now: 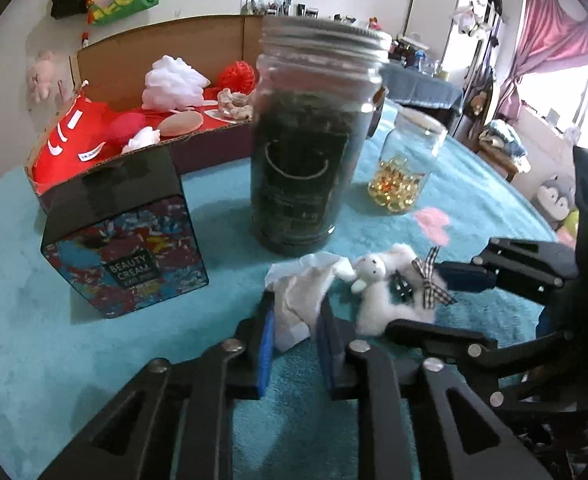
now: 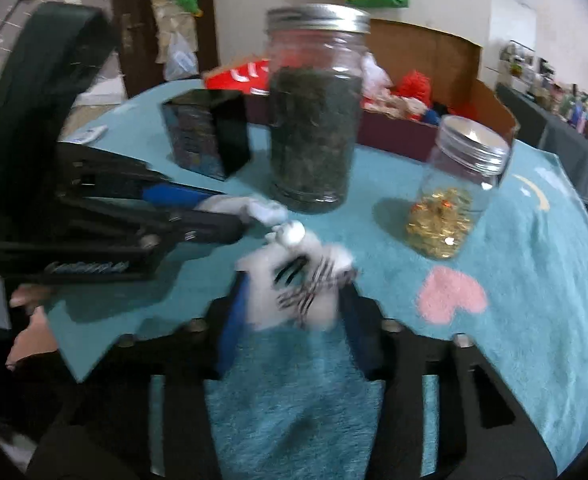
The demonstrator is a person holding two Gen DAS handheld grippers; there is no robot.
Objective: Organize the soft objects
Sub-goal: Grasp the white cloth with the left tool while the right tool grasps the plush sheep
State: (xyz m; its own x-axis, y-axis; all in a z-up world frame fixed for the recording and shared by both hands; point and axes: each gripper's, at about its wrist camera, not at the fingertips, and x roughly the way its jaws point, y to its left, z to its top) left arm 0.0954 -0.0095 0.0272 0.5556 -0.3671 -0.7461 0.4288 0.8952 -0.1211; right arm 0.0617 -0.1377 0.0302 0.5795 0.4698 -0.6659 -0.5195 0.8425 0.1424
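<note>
We read the cardboard box behind as the collection bin: it already holds puffs and red fabric. The dark-filled jar stays out, being hard. Our left gripper is clamped on crumpled white tissue; our right gripper closes around the white plush lamb, both near the jar.

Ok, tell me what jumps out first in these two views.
A tall jar of dark leaves stands mid-table on the teal cloth. In front of it, the left hand-held gripper pinches a crumpled white tissue, and the right hand-held gripper closes on a white plush lamb. Behind sits a cardboard box of red and white soft things.
</note>
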